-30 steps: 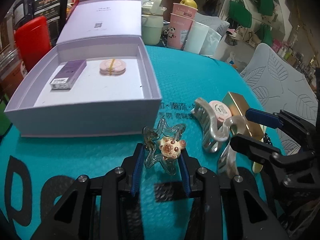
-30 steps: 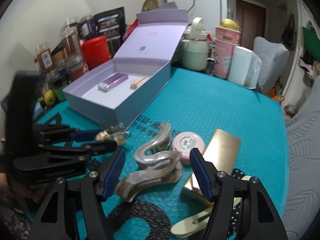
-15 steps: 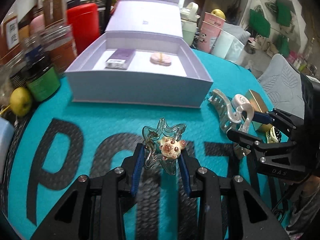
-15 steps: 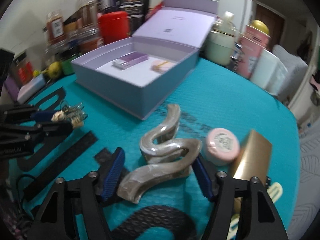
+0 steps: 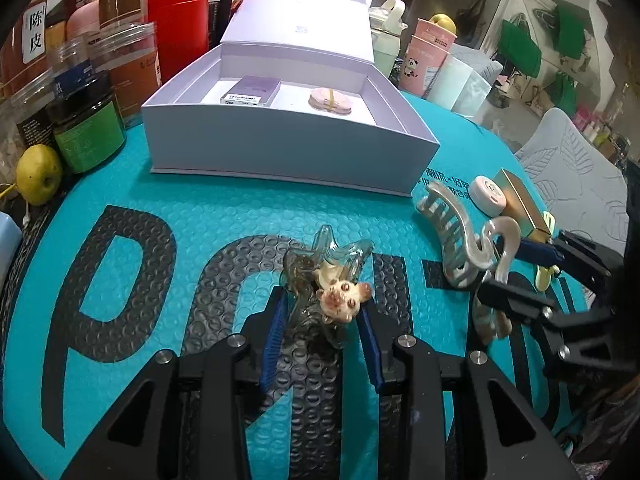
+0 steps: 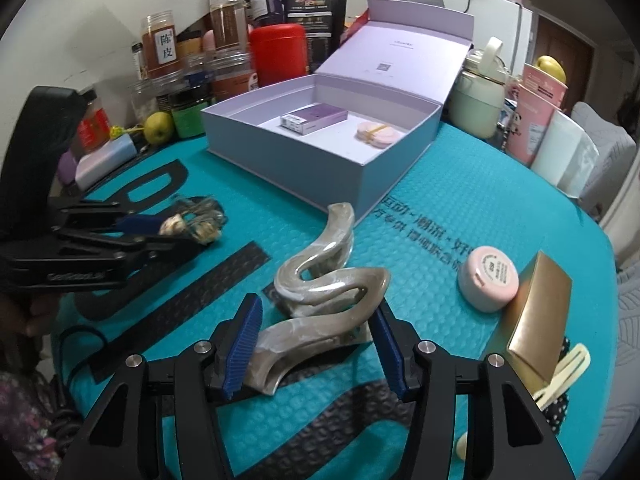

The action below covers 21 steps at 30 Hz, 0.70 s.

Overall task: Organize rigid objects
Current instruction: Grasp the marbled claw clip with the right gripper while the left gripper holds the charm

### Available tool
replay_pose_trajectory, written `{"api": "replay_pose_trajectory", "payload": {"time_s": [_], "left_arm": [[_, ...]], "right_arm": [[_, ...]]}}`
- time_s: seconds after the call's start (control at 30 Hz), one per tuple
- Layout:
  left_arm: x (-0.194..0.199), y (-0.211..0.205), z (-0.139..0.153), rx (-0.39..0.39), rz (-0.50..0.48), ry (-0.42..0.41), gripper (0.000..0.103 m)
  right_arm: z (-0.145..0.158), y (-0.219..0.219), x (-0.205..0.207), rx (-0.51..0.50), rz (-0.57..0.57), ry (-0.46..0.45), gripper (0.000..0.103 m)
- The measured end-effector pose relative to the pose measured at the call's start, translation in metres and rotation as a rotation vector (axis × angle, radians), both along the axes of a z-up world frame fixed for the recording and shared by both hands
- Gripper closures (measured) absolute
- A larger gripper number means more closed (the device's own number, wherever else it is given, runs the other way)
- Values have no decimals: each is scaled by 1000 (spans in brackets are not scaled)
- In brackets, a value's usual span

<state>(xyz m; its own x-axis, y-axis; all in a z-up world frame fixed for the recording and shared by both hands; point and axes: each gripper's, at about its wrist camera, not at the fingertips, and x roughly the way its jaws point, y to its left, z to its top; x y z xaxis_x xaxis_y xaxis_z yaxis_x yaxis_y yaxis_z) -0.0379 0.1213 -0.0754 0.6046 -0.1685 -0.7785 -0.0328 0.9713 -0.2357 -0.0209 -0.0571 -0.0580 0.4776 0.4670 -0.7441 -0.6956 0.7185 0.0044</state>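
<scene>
From my right wrist view, the open box sits at twelve o'clock on the mat, a small carton and a round compact inside. The wavy hair claw lies before me; a round jar touches a gold box at three o'clock.

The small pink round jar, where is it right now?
In the right wrist view, the small pink round jar lies on its side on the teal mat, right of the wavy grey hair claw, against the gold box.
</scene>
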Motion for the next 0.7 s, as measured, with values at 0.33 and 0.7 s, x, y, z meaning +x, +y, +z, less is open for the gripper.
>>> {"api": "replay_pose_trajectory", "payload": {"time_s": [0.33,0.7], "left_arm": [[5,-5,1,-31,-25,-28,19],[11,4,-1,-23,-9,-37,18]], "right_arm": [[-6,1,12,15,-57,33,20],[-16,8,27,-2,-90,65,20]]}}
